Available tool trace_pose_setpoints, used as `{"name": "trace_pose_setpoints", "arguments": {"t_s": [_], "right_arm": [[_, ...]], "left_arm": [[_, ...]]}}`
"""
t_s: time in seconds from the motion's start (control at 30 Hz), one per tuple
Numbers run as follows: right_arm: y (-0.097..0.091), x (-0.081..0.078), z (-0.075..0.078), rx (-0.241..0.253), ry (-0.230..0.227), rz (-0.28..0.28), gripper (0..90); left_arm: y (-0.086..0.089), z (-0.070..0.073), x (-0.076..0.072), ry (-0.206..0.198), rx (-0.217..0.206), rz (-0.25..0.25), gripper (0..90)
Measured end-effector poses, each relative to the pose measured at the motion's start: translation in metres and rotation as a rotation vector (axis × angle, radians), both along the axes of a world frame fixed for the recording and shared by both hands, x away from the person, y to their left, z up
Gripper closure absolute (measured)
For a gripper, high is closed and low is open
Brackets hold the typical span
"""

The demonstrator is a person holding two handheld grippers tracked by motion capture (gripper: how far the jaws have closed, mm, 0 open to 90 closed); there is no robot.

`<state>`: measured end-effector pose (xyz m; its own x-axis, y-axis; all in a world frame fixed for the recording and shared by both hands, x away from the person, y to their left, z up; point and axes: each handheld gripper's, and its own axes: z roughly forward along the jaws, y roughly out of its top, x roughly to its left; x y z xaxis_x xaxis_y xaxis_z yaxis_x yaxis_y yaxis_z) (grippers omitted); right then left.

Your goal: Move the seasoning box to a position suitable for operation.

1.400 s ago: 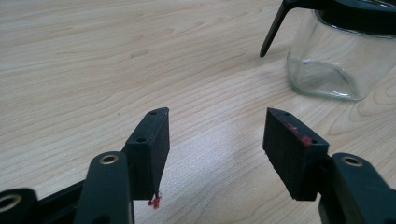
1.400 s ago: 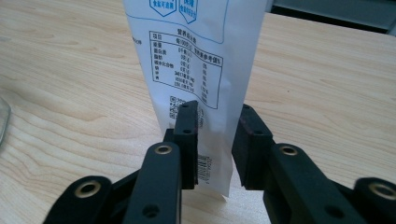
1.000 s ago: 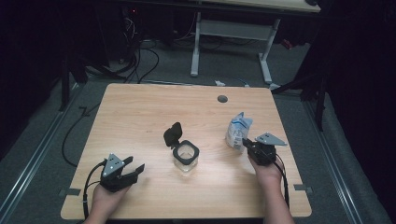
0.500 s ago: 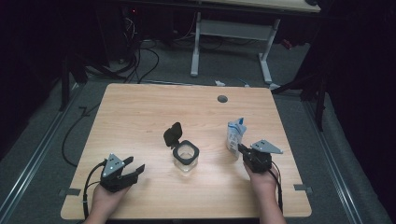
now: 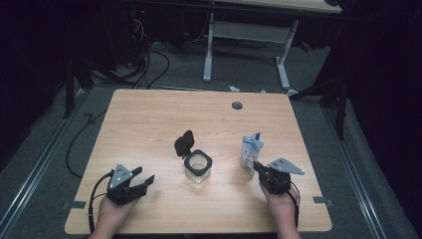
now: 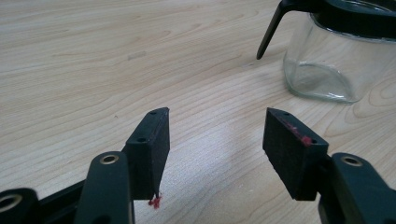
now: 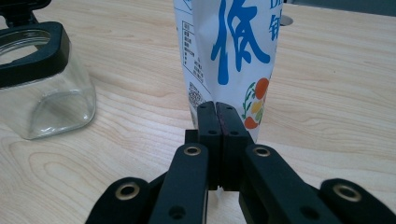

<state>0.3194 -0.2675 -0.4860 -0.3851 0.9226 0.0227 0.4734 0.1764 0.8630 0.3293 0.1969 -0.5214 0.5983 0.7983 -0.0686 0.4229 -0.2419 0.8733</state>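
While the right claw (image 7: 219,112) sits pinched shut on nothing just before the upright pouch (image 7: 229,56) (left claw (image 6: 217,140) gapes empty), a nudge could topple it toward the open jar (image 5: 198,167).

Black grippers (image 5: 130,186) with brass-ringed screw holes, grey three-cornered plates, black cables

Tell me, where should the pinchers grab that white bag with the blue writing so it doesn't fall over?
Probably by the flat top edge of the bag. It stands upright and is thin there, so shut jaws fit around it. Come from the right gripper side, since that gripper is closest; the glass jar stands on the other side. The jaws must open first.
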Motion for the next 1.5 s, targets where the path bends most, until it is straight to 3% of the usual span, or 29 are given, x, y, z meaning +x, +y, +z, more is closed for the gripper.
{"name": "trace_pose_setpoints", "arguments": {"t_s": [0.43, 0.7, 0.83, 1.0, 1.1, 1.23, 1.3, 1.5], "right_arm": [[-0.006, -0.014, -0.001, 0.042, 0.007, -0.021, 89.8], [-0.006, -0.015, -0.001, 0.039, 0.012, -0.022, 89.0], [-0.007, -0.015, -0.002, 0.047, 0.006, -0.037, 80.7], [-0.005, -0.015, -0.005, 0.045, 0.015, -0.078, 59.8], [-0.001, -0.014, -0.006, 0.030, -0.003, -0.079, 56.4], [0.004, -0.010, -0.004, 0.034, -0.017, -0.102, 54.8], [0.005, -0.007, -0.004, 0.040, -0.018, -0.126, 58.5], [0.010, -0.003, -0.004, 0.027, -0.043, -0.123, 64.5]], "left_arm": [[0.001, 0.000, 0.000, 0.000, -0.003, 0.005, 41.7], [0.000, 0.000, 0.000, 0.005, -0.004, 0.000, 41.7], [0.000, 0.000, 0.000, 0.003, -0.001, 0.006, 41.7], [0.001, 0.000, 0.000, 0.006, -0.006, 0.004, 41.7], [0.001, 0.000, 0.000, 0.007, -0.006, 0.005, 41.7], [0.001, 0.000, 0.000, 0.007, -0.005, 0.004, 41.7], [0.002, 0.000, 0.000, 0.003, -0.004, 0.011, 41.6], [0.004, 0.000, 0.001, 0.009, -0.013, 0.012, 41.6]]}}
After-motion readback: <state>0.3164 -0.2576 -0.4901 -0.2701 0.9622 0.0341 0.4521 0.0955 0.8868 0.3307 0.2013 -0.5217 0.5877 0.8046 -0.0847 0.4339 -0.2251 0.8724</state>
